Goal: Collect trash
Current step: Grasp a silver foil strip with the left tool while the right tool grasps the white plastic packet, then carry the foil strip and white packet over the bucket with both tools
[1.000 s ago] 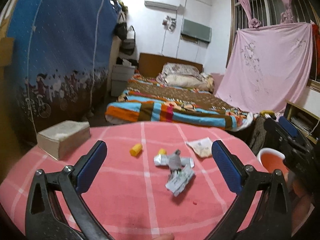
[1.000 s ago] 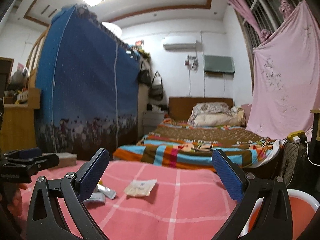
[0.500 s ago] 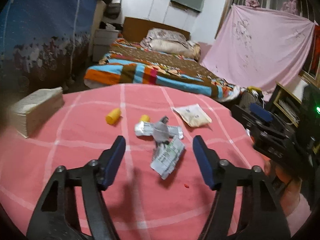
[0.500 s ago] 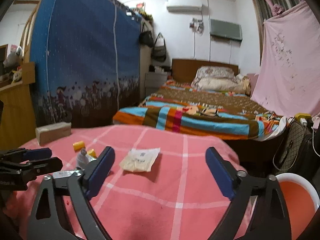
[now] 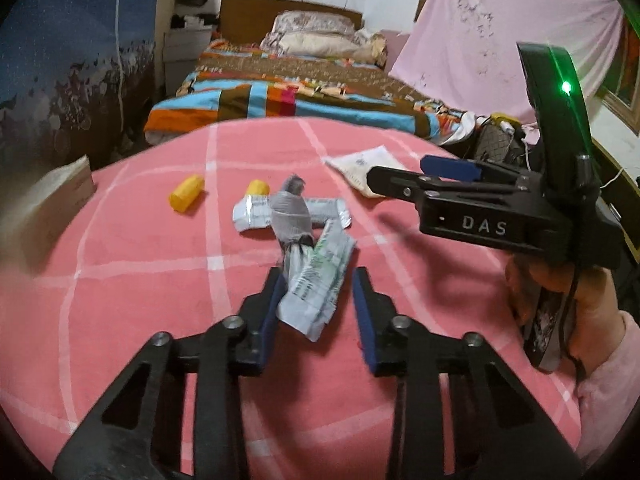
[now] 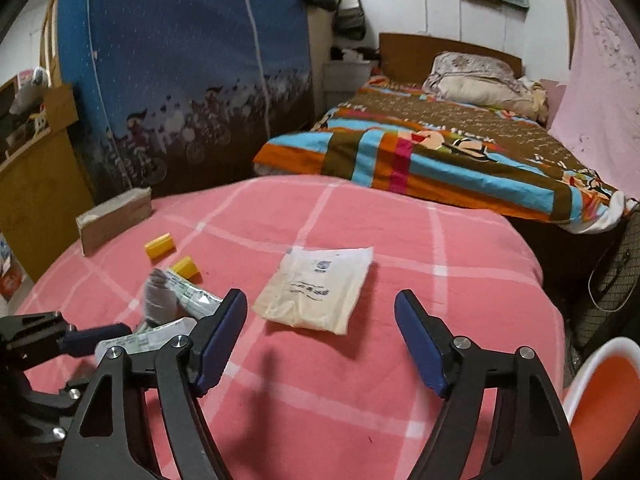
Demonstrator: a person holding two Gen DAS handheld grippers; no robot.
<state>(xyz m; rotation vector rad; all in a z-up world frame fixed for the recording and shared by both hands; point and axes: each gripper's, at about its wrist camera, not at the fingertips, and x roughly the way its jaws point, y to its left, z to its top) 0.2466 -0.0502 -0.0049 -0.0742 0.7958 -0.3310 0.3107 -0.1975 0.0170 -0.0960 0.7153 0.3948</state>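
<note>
Left wrist view: left gripper low over the pink checked tablecloth, jaws just closing in, now narrow around the near end of a crumpled white-green wrapper. Left pad looks to touch the wrapper, right pad shows a gap, so no firm pinch yet. Wrapper lies in a pile with a silver wrapper and a grey wad just behind it. 2 yellow caps sit beyond, well apart from the jaws, bare cloth to the left up to a cardboard box at the table's left edge. Right gripper crosses from the right, held by a hand in a pink sleeve, tips above a cream pouch. Table's far edge is rounded, with a bed right behind it. Right wrist view: right gripper has been closing a bit but stays wide, nothing between the pads; the cream pouch lies flat just ahead of the gap, bare cloth all round it out to the right edge. Only this view shows an orange-and-white bin off the table's right edge and a wooden cabinet at left. Only the left view shows the hand.
</note>
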